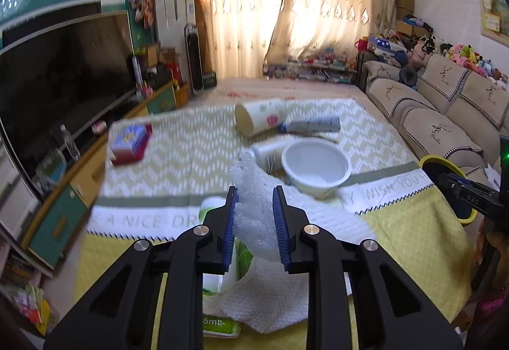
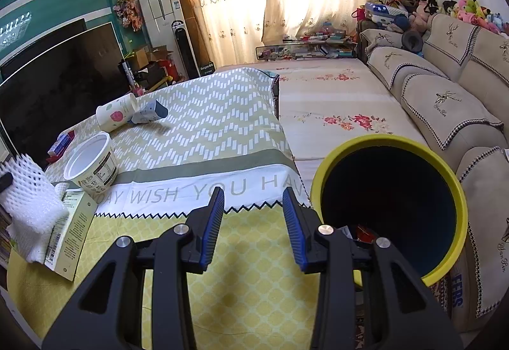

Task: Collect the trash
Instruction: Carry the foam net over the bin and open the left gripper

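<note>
1. My left hand-held gripper [image 1: 256, 216] is closed on a piece of white foam netting [image 1: 254, 207]; its blue pads press the netting from both sides and the piece sticks up between them.
2. My right hand-held gripper [image 2: 253, 213] stands wide, nothing between its fingers, above the yellow part of the tablecloth [image 2: 241, 270].
3. Trash bin [image 2: 391, 210], yellow rim and dark inside, sits just right of my right hand-held gripper at the worktop edge. I see something red low inside it; cannot tell what.
4. White tub [image 1: 316, 167] lies tilted on the worktop just past the netting, mouth toward me. A paper cup [image 1: 267, 156] lies on its side, touching the tub's left.
5. Farther back, a flower-print cup [image 1: 259, 119] lies on its side, with a blue-grey tube [image 1: 313, 125] against it.
6. Red and blue box [image 1: 130, 143] sits well to the left, apart from the cups.
7. Green-labelled carton [image 2: 68, 232] lies under the netting, near the worktop's near edge.
8. The left view is blurred.
</note>
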A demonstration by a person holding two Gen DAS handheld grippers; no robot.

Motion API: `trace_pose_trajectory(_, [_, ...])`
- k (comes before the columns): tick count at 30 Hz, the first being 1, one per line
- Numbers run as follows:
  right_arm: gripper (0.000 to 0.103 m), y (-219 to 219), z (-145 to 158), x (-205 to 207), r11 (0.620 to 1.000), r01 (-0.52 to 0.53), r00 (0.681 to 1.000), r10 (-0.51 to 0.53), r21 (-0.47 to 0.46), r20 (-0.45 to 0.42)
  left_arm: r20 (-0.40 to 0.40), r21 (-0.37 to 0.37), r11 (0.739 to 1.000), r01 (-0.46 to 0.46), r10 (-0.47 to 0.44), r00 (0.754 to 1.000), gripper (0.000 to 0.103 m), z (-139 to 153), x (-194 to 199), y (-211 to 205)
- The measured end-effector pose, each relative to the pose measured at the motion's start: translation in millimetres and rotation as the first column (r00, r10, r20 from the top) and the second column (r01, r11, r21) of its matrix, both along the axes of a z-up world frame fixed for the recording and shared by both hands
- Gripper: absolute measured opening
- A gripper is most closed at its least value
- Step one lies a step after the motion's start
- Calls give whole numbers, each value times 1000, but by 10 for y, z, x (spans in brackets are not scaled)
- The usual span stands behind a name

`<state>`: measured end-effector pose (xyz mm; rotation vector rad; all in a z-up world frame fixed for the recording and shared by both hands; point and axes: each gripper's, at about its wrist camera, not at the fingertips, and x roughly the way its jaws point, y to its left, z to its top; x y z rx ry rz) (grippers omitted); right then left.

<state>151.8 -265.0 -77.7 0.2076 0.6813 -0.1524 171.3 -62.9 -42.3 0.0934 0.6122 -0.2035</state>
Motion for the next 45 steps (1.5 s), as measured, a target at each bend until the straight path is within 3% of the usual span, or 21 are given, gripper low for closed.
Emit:
trace_pose_trajectory(10, [37, 16, 81, -174, 998, 9, 999, -6, -58, 43, 122, 29, 991, 128, -131, 984, 18, 449, -398, -447])
trace_pose_trajectory(16, [40, -236, 246, -510, 994, 71, 994, -64, -81, 86, 127, 26, 972, 235, -236, 963, 18, 537, -487, -836])
trace_pose_trajectory(22, [44, -643, 434, -1003, 978, 184, 974, -168, -101, 150, 98, 32, 922, 386, -387, 917, 18, 489, -504, -1512])
trace_pose_trajectory(27, [44, -1000, 447, -1350, 948, 293, 950, -274, -125, 153, 68, 0, 866, 501, -499, 864, 18, 422, -388, -2186])
trace_pose_trajectory(37, [44, -1438, 213, -1595, 919, 384, 921, -376, -89, 100, 53, 21, 805, 593, -593, 803, 19, 172, 24, -3486])
trace_pose_trajectory(42, [50, -1484, 215, -1601, 916, 393, 917, -385, -76, 103, 34, 46, 803, 594, -595, 803, 31, -53, 207, -3970])
trace_pose_trajectory(44, [50, -1497, 213, -1612, 915, 398, 915, -389, -74, 105, 33, 57, 807, 587, -590, 807, 57, -124, 236, -4059])
trace_pose_trajectory(45, [50, -1482, 208, -1618, 914, 399, 914, -391, -74, 105, 33, 54, 810, 584, -586, 810, 58, -146, 252, -4068])
